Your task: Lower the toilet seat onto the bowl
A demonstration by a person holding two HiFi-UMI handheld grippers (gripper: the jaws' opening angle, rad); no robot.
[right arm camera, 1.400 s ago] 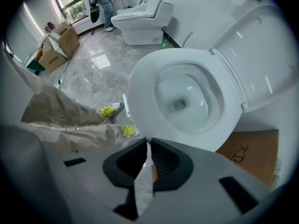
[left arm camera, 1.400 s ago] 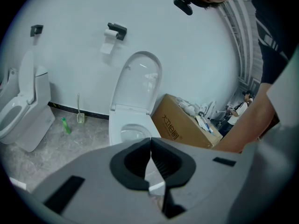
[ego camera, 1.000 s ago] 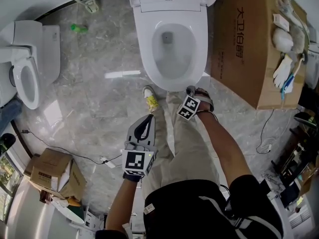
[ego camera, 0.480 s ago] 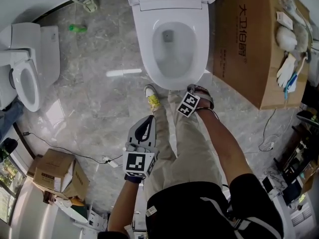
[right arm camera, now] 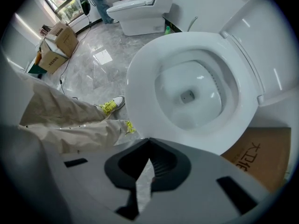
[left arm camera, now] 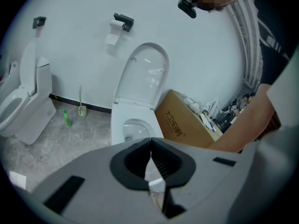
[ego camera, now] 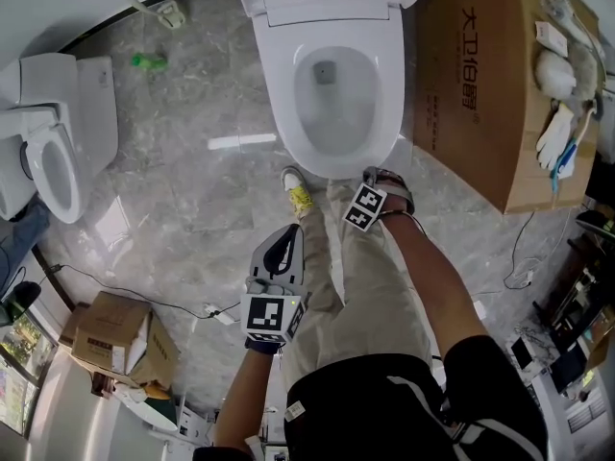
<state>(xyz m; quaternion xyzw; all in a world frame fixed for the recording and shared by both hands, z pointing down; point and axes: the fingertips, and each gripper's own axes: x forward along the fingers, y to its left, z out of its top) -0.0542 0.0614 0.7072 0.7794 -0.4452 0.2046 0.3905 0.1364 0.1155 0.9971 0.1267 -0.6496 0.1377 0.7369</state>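
Note:
The white toilet (ego camera: pixel 332 75) stands at the top middle of the head view. Its seat (ego camera: pixel 288 113) lies flat as a ring on the bowl, also plain in the right gripper view (right arm camera: pixel 140 78). The lid (left arm camera: pixel 145 73) stands upright against the wall. My right gripper (ego camera: pixel 371 177) hovers just in front of the bowl's front edge, shut, with nothing between its jaws (right arm camera: pixel 149 141). My left gripper (ego camera: pixel 288 230) hangs lower over the person's beige trouser leg, well short of the toilet, shut and empty too (left arm camera: pixel 150 140).
A large cardboard box (ego camera: pixel 480 84) stands close on the toilet's right, with gloves and clutter on top. A second toilet (ego camera: pixel 48 152) is at the far left. A green bottle (ego camera: pixel 149 61), a brush (ego camera: pixel 173 10), smaller boxes (ego camera: pixel 110 339) and floor cables lie around.
The head view has drifted slightly, so the toilet sits a little higher in frame. Both grippers stay almost where they were.

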